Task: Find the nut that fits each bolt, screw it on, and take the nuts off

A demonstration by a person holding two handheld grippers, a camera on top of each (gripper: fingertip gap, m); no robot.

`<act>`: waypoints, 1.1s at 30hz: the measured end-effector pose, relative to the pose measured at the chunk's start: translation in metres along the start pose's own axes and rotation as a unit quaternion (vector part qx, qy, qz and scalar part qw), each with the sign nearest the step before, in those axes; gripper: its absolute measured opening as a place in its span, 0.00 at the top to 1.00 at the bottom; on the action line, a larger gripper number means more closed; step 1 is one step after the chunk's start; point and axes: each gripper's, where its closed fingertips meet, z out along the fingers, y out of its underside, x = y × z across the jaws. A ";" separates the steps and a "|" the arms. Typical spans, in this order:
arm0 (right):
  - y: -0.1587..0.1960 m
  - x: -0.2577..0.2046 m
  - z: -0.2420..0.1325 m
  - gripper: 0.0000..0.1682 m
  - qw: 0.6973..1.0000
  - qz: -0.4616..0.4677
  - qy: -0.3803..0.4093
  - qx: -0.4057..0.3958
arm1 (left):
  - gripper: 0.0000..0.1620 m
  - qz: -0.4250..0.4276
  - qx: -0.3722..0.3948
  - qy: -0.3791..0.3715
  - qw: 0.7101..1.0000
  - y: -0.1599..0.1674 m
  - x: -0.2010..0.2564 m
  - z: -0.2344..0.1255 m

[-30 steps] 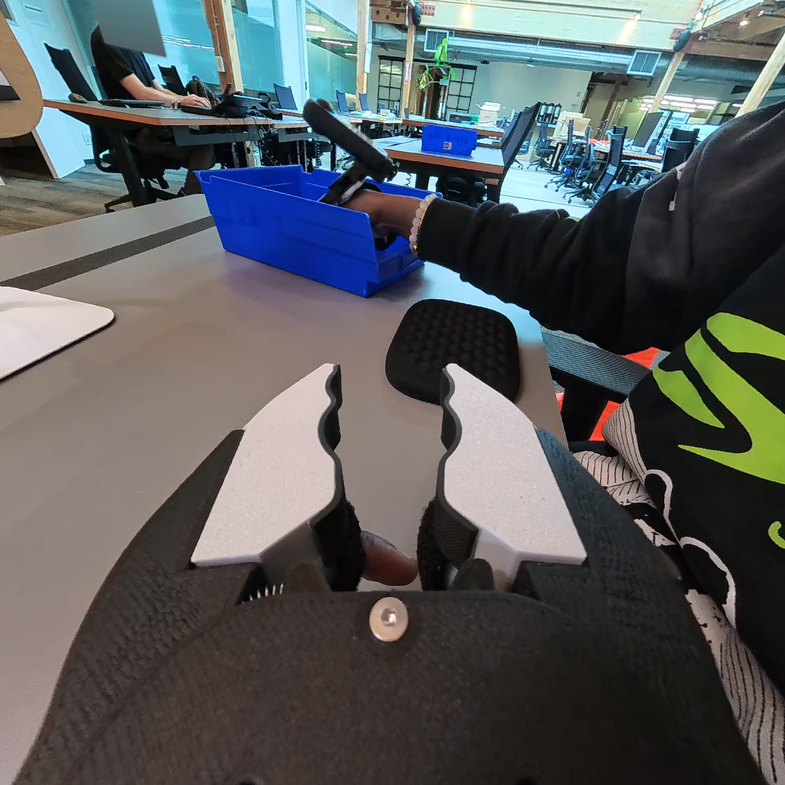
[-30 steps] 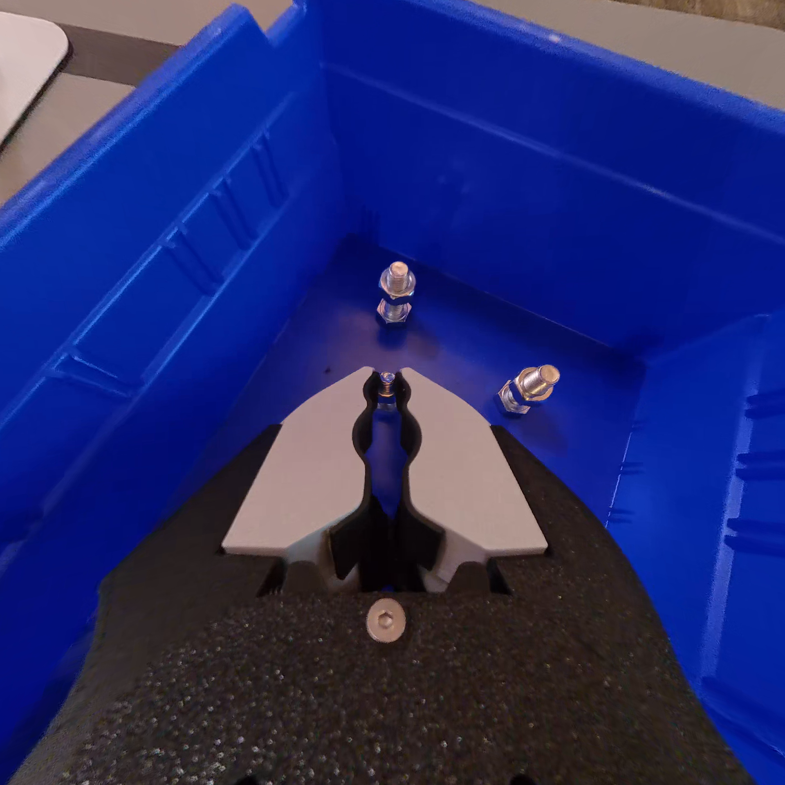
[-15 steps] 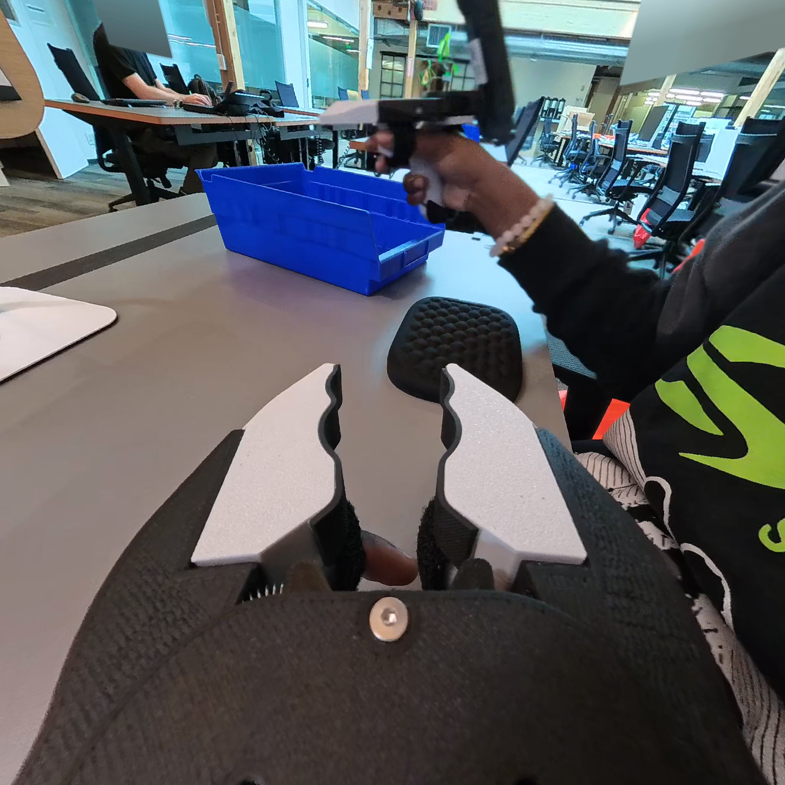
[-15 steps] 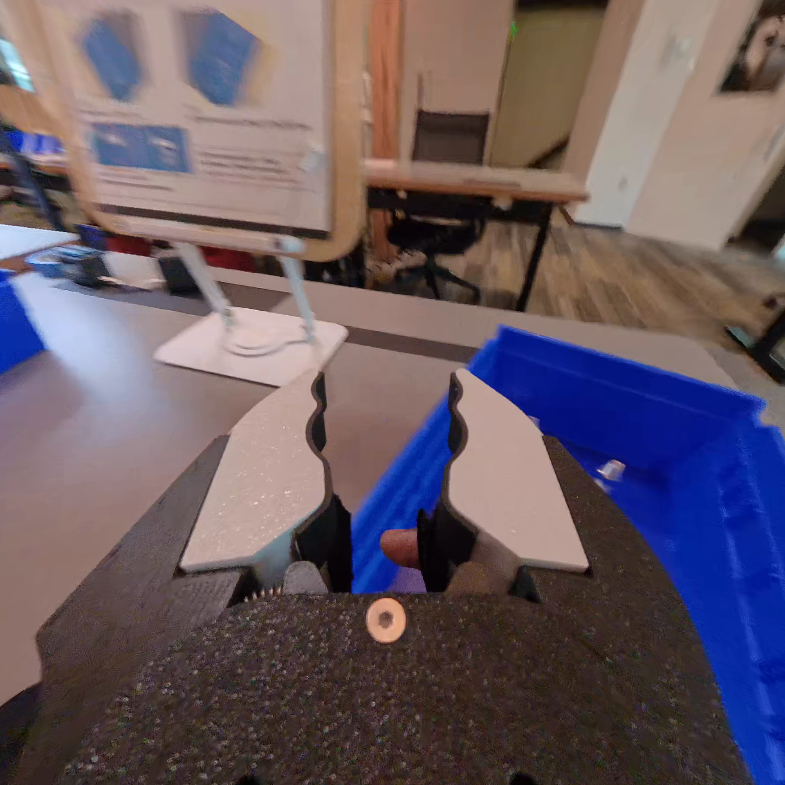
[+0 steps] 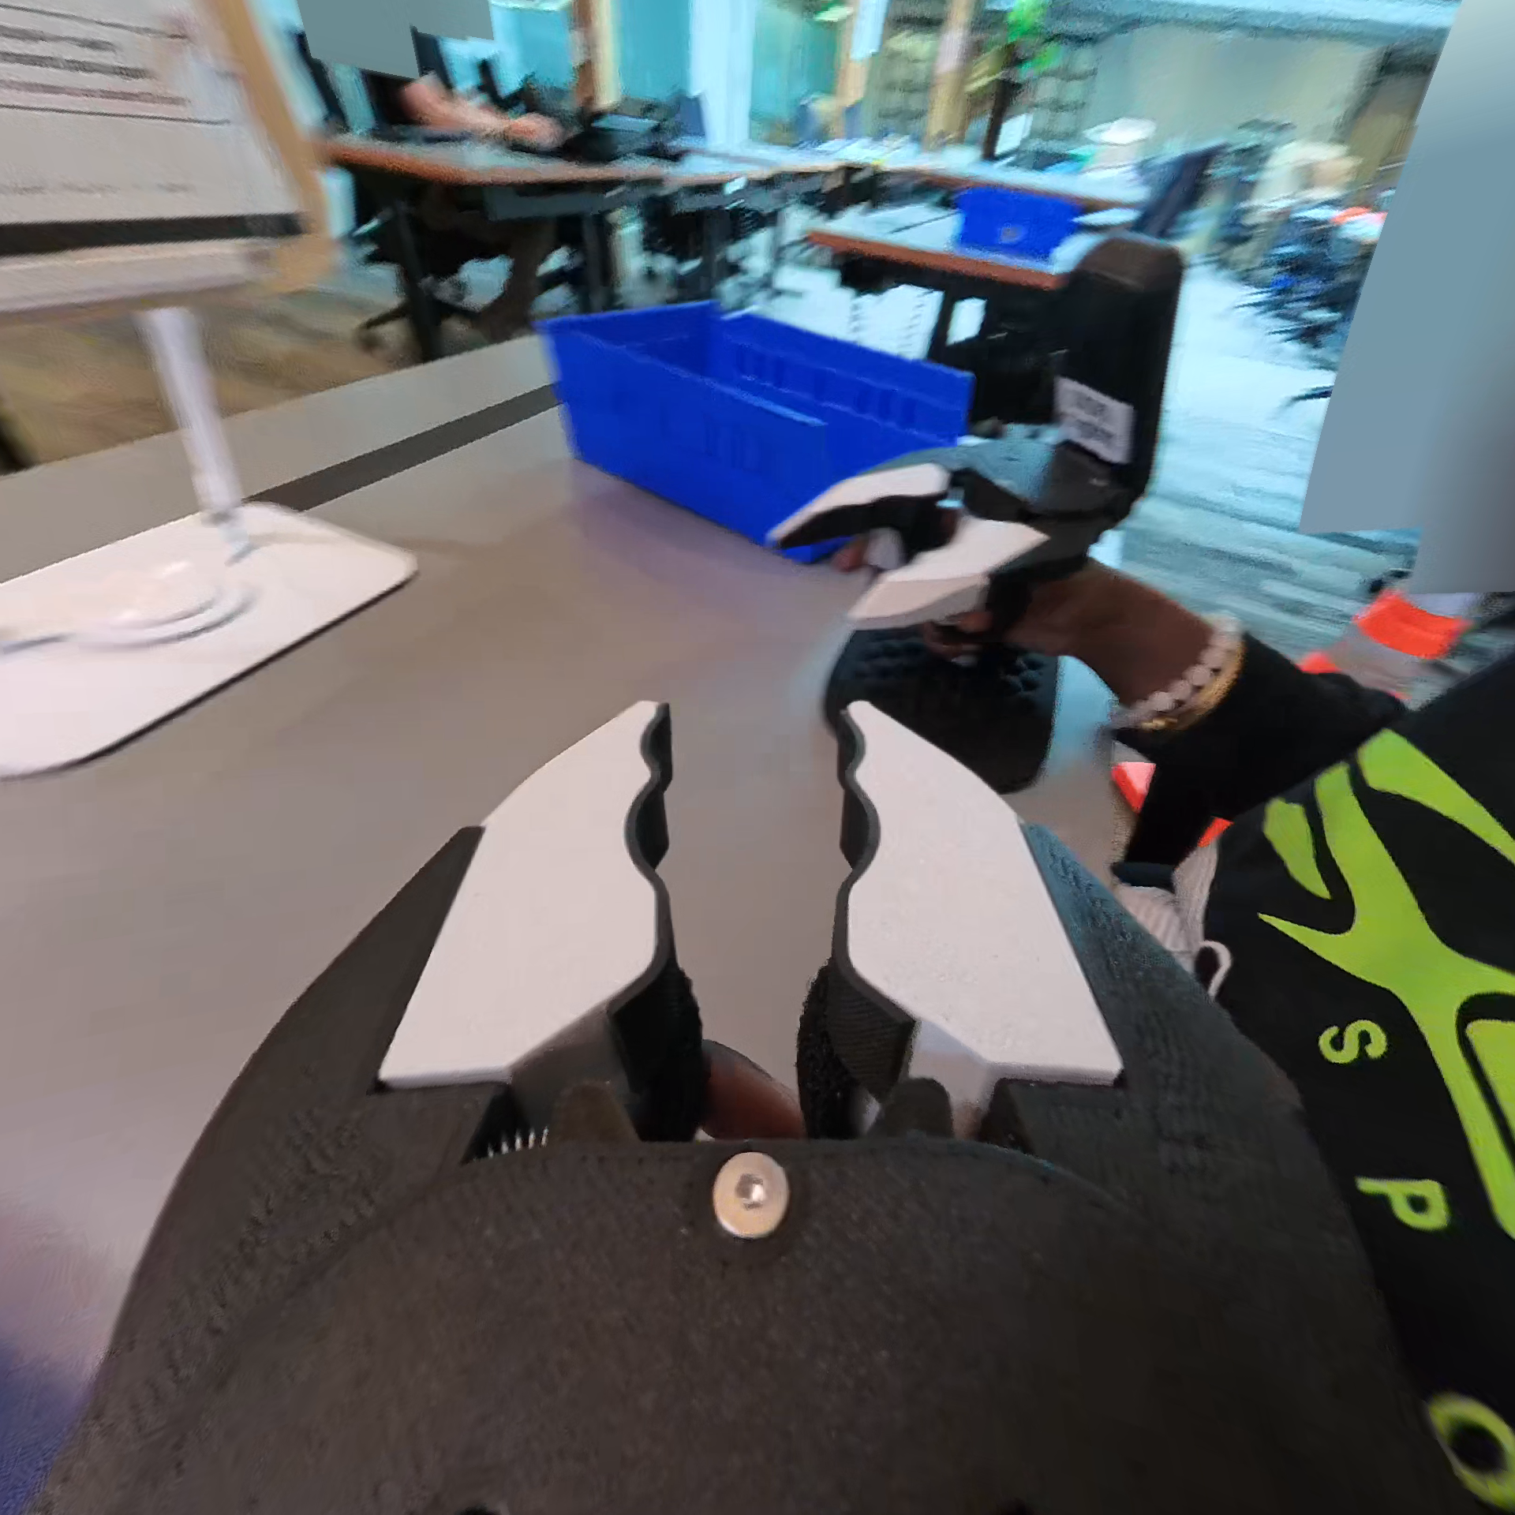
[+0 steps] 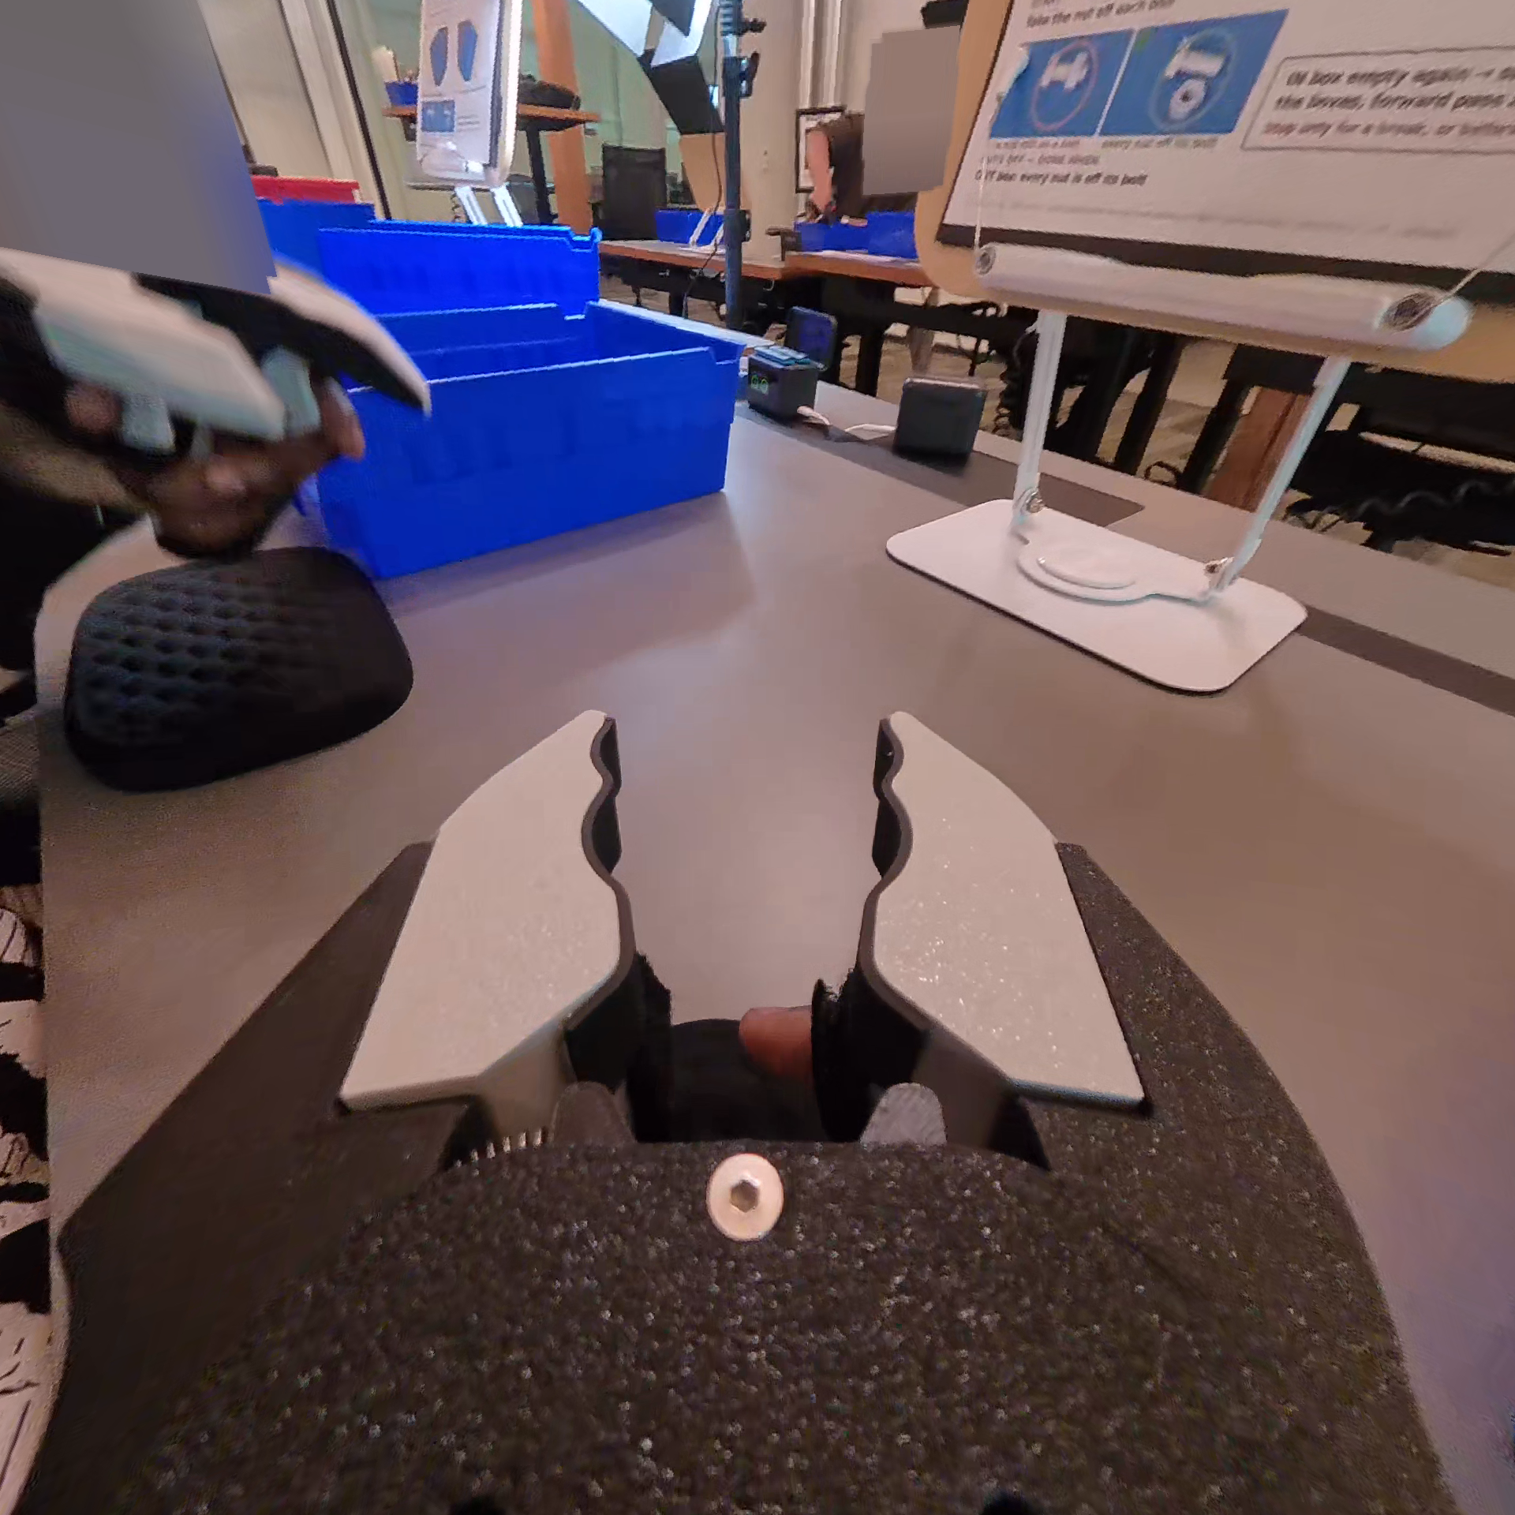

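From the left wrist view, the left gripper [image 5: 752, 730], black-bodied with pale grey fingers, hangs over the grey worktop [image 5: 410, 820] with its jaws released and nothing between them. Beyond them, toward the far edge, stands the blue plastic bin [image 5: 738, 410]; no bolts or nuts can be seen inside it from here. A black honeycomb-textured pad [image 5: 967, 721] lies by the right edge, and above it the right gripper [image 5: 820, 574] is held in a hand [image 5: 1066, 615], jaws apart and empty. A white stand base [image 5: 164, 607] sits at the left.

From the right wrist view, the right gripper [image 6: 746, 738] hovers above bare worktop [image 6: 738, 639], jaws released and empty. Another blue bin [image 6: 525, 426] stands well ahead to the left, its contents hidden. The left gripper [image 6: 246, 361] appears blurred at the left, above the black pad [image 6: 229, 656]. The white stand base [image 6: 1098, 607] rests toward the far right.
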 end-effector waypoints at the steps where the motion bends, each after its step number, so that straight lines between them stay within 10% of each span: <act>1: 0.001 0.000 0.000 0.64 1.000 0.003 -0.002 -0.001 | 0.77 -0.011 -0.015 -0.034 0.999 -0.006 -0.016 -0.017; 7: -0.001 0.006 -0.002 0.66 1.000 0.019 0.010 0.013 | 0.78 -0.030 -0.138 -0.260 0.955 -0.014 -0.141 -0.134; 12: 0.000 0.004 -0.001 0.66 1.000 0.012 0.009 0.007 | 0.79 -0.111 -0.372 -0.319 0.865 0.055 -0.217 -0.193; 18: 0.000 0.003 -0.001 0.66 1.000 0.011 0.003 0.007 | 0.84 -0.215 -0.458 -0.270 0.819 0.116 -0.244 -0.200; 33: -0.003 0.008 -0.005 0.67 0.999 0.032 0.009 0.027 | 0.95 -0.210 -0.471 -0.254 0.818 0.135 -0.249 -0.196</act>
